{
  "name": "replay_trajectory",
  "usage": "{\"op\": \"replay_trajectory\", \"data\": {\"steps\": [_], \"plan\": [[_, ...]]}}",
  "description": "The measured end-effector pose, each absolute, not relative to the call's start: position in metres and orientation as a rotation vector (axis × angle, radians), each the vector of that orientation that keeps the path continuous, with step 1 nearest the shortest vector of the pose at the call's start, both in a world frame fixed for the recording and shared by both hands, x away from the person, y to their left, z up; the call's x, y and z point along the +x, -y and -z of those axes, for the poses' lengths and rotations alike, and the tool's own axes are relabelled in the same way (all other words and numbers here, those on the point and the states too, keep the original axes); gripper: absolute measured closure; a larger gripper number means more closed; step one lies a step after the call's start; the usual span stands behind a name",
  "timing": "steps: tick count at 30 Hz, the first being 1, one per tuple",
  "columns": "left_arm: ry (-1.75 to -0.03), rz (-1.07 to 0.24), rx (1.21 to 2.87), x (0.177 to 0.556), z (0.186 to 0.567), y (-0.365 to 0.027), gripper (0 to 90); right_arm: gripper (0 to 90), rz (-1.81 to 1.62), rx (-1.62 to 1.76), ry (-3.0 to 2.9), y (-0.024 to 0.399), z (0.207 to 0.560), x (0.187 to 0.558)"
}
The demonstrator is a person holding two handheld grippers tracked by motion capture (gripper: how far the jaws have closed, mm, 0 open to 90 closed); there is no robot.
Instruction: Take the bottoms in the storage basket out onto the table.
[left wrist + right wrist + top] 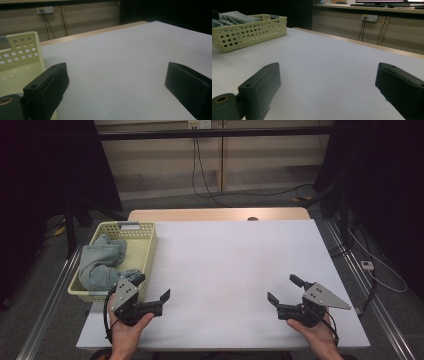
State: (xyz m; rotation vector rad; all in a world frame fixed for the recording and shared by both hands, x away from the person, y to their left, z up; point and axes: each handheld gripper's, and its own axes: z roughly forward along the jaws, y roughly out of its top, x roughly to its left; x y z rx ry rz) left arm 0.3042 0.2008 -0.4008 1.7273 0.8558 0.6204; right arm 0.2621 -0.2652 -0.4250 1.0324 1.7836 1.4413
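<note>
1. Your left gripper (153, 287) sits at the near left of the white table (235, 270), held in your left hand (127, 330). Jaws are spread wide, nothing between them.
2. One left jaw tip is just beside the near right corner of the pale yellow-green perforated basket (150, 251); whether it touches, can't tell. The other tip points over bare table.
3. In the left gripper view the gripper (116, 80) shows both black jaws far apart, only white tabletop (120, 57) between, with the basket wall (22, 50) at the left edge.
4. Your right gripper (283, 289) is at the near right of the table, held in your right hand (317, 335). Jaws are spread too, holding nothing.
5. The right gripper view shows the gripper (327, 78) with bare white surface (324, 62) between the jaws; the basket (249, 31) is well off at upper left.
6. The basket stands at the left edge of the table, long side running away from you.
7. A crumpled light-blue denim garment (100, 262) lies inside the basket, bunched toward its left and near part and rising above the rim. It shows over the rim in the right gripper view (233, 17).
8. Neither gripper touches the garment; the left one is near it, the right well apart.
</note>
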Motion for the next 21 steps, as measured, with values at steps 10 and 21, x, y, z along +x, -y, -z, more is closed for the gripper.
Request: {"op": "replay_trajectory", "data": {"steps": [10, 21], "plan": [[-0.874, -0.610, 1.724, 0.306, 0.400, -0.200, 5.1, 6.4, -1.446, 1.033, -1.786, 0.268, 0.426, 0.264], [-0.867, -0.627, 1.699, 0.308, 0.390, -0.204, 5.9, 6.3, -1.437, 1.031, -1.792, 0.269, 0.427, 0.264]]}}
